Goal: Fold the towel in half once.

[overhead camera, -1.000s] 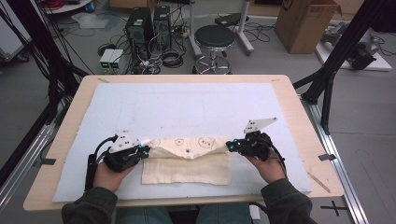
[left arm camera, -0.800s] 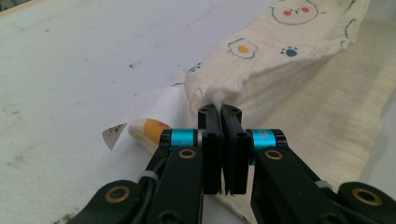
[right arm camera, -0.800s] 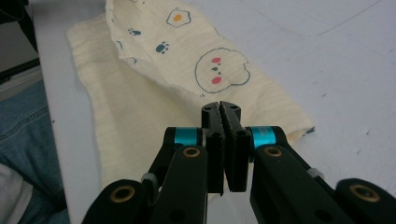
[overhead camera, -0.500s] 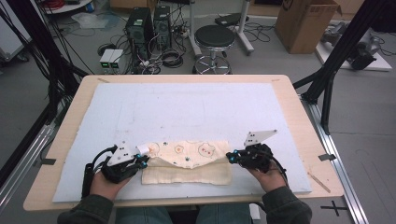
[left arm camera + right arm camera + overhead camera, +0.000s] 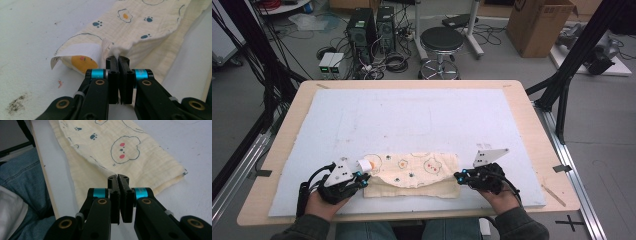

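Note:
A cream cloth printed with eggs, paws and bear faces lies folded near the front edge of the white board. My left gripper is shut on the cloth's left end, and in the left gripper view the jaws pinch a fold of the cloth beside a white care label. My right gripper is shut at the cloth's right end. In the right gripper view its tips pinch the upper layer's edge of the cloth, which lies over a lower layer.
The white board rests on a wooden table, whose front edge is just behind both hands. The person's jeans are close below that edge. A stool and computer towers stand on the floor beyond the table.
Both grippers have come toward the front edge and sunk a little, bringing the cloth's held edge over its lower layer. The cloth now lies flatter.

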A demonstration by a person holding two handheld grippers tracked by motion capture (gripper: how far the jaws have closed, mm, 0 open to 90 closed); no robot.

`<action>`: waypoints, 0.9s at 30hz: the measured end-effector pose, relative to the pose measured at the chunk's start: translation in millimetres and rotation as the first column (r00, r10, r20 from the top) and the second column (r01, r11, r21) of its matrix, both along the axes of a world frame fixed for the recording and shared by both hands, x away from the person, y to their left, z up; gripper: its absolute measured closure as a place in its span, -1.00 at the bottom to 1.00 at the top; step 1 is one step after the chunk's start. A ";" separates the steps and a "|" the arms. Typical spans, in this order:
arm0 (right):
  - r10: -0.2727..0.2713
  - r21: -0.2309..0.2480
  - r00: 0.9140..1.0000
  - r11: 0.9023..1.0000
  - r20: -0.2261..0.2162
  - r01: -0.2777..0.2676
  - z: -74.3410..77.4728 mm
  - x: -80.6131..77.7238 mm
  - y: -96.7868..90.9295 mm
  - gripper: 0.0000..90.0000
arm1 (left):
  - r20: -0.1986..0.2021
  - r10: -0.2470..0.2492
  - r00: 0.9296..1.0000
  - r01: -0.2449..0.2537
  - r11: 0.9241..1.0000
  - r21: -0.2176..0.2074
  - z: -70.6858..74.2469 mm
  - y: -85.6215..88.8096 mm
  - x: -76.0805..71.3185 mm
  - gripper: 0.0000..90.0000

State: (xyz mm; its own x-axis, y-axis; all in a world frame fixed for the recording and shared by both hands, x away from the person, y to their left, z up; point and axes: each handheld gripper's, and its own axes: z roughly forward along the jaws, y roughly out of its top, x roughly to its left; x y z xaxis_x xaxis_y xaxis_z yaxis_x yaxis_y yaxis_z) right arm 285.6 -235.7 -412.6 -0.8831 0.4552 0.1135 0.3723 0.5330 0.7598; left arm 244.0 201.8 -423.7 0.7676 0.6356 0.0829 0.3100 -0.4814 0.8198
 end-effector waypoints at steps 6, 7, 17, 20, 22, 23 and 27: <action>-0.001 0.002 1.000 1.000 -0.005 0.001 -1.0 -3.4 -3.2 0.97 | -0.003 -0.017 1.000 0.018 1.000 0.013 -1.2 -1.7 -4.0 0.92; 0.000 0.000 1.000 1.000 -0.006 0.000 -1.8 -4.1 -3.3 0.97 | -0.004 -0.016 1.000 0.016 1.000 0.012 -1.5 -2.2 -4.4 0.92; 0.101 -0.075 0.994 0.992 -0.043 -0.104 -15.9 -2.4 10.7 0.59 | -0.022 -0.012 1.000 0.012 1.000 0.020 -3.3 -0.6 -5.8 0.92; 0.105 -0.120 0.994 0.987 -0.039 -0.109 -20.1 -1.8 14.5 0.58 | -0.037 -0.017 0.999 0.018 0.999 0.026 -3.6 1.1 -8.4 0.92; 0.106 -0.130 0.994 0.985 -0.039 -0.111 -20.4 -2.7 15.9 0.61 | -0.030 -0.019 0.999 0.019 1.000 0.015 -1.5 2.9 -12.3 0.91; 0.108 -0.133 0.994 0.985 -0.032 -0.111 -20.5 -2.3 16.4 0.63 | -0.028 -0.012 1.000 0.012 1.000 -0.002 0.2 4.2 -14.3 0.89; 0.107 -0.137 0.994 0.984 -0.027 -0.109 -20.6 -2.6 16.5 0.67 | -0.008 0.008 1.000 -0.009 0.997 -0.074 7.6 13.4 -21.7 0.68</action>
